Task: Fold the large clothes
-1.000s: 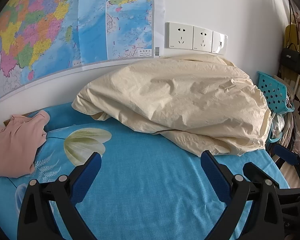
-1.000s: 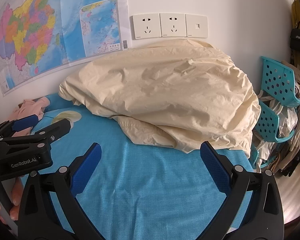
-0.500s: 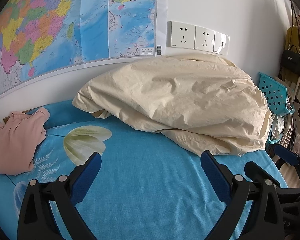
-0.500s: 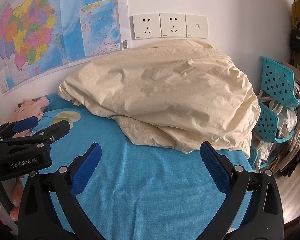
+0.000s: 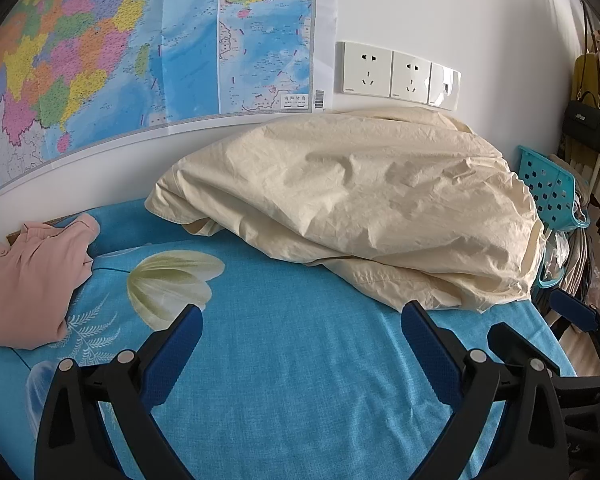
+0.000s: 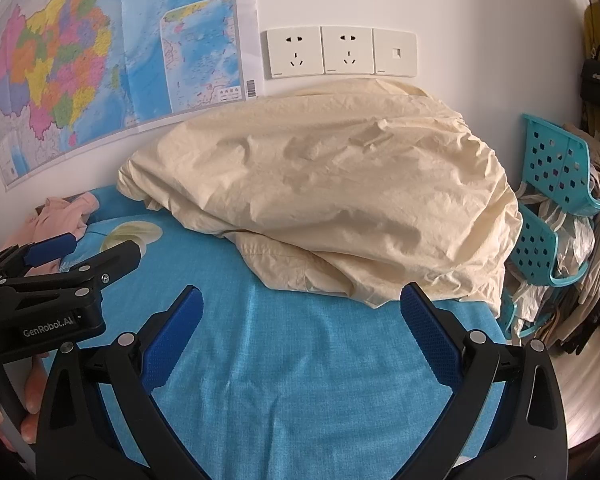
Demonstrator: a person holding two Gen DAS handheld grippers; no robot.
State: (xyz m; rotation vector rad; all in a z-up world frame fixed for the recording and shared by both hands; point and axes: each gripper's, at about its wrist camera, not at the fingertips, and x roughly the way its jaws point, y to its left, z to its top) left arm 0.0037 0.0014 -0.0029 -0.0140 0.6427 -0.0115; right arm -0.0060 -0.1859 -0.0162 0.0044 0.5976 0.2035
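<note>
My left gripper [image 5: 302, 332] and right gripper [image 6: 300, 312] both hover with blue-padded fingers spread wide apart, holding nothing, above the blue bedsheet [image 5: 300, 380]. Just beyond them a large cream garment [image 5: 360, 204] lies crumpled in a heap against the white wall. A pink garment [image 5: 36, 276] sits at far left, below a wall map [image 5: 140, 52].

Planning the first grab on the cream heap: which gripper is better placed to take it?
Probably the right gripper. Its open jaws sit close to the cream heap's near hem, one blue pad almost at the edge. The left gripper, also open, faces more bare blue sheet nearer the pink garment.
</note>
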